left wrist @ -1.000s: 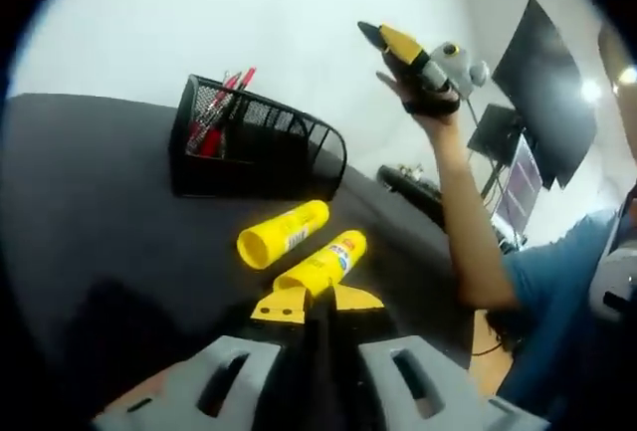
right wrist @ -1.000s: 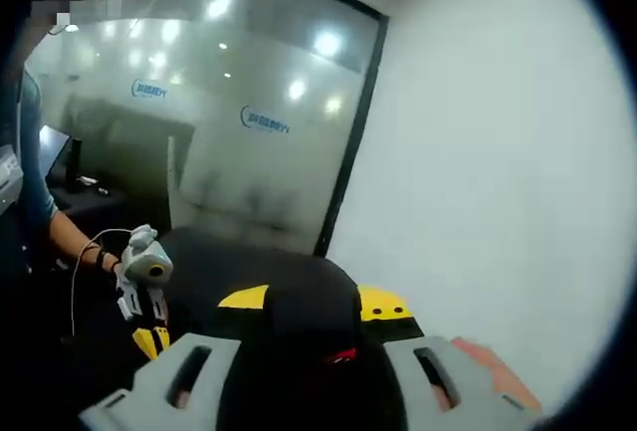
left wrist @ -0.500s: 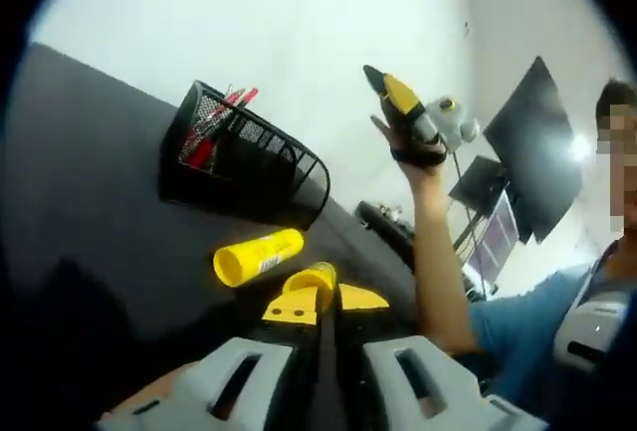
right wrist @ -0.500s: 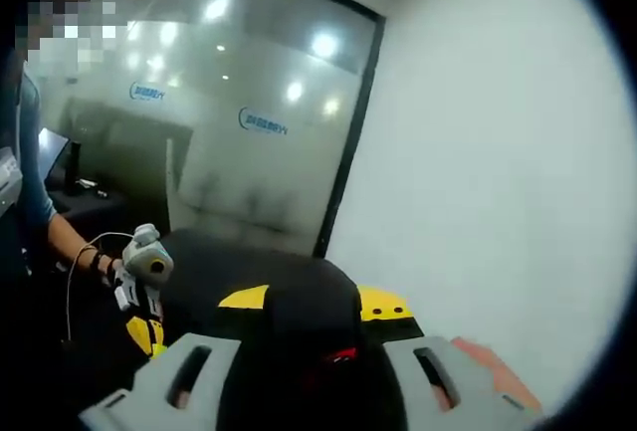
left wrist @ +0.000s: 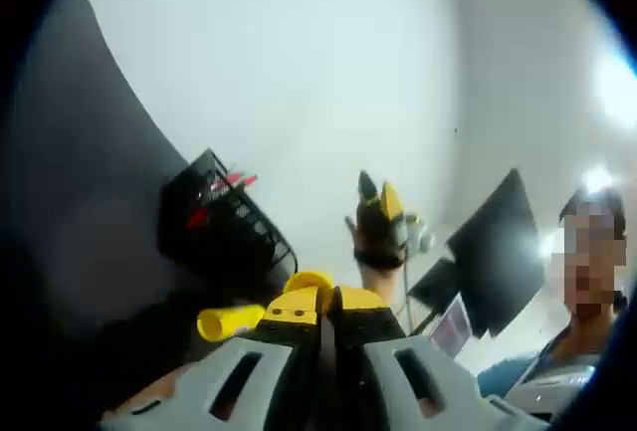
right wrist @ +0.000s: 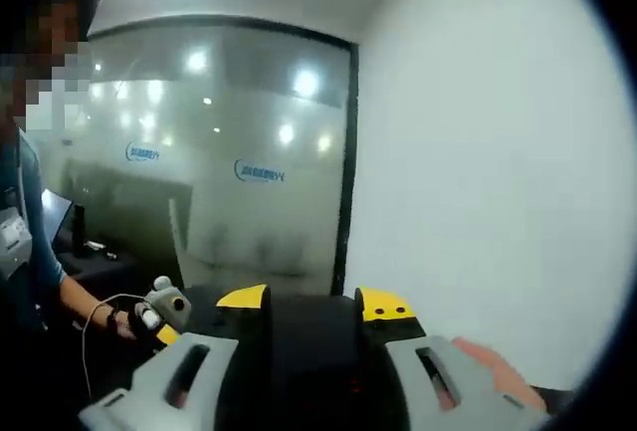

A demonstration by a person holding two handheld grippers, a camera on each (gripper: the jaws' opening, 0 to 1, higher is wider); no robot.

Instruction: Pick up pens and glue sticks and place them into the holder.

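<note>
My left gripper (left wrist: pixel 328 302) is shut on a yellow glue stick (left wrist: pixel 309 281), whose end pokes up between the yellow jaw tips. A second yellow glue stick (left wrist: pixel 224 323) lies on the dark table (left wrist: pixel 60 202) just left of the jaws. Beyond it stands the black mesh holder (left wrist: pixel 224 232) with red pens (left wrist: pixel 214 197) in it. My right gripper (left wrist: pixel 381 214) is held high in a hand, right of the holder. In the right gripper view, that gripper (right wrist: pixel 314 302) is shut on a wide black object (right wrist: pixel 309 346) of unclear kind. The left gripper (right wrist: pixel 164 307) shows small at the lower left.
A white wall stands behind the table. Dark monitors (left wrist: pixel 488 262) and a person in a blue shirt (left wrist: pixel 582 351) are at the right. In the right gripper view, a glass partition (right wrist: pixel 199 182) crosses the background beside a white wall (right wrist: pixel 478 152).
The left gripper closed on the nearer glue stick and lifted it off the table, its view tilting upward. The right gripper's view tilted slightly upward.
</note>
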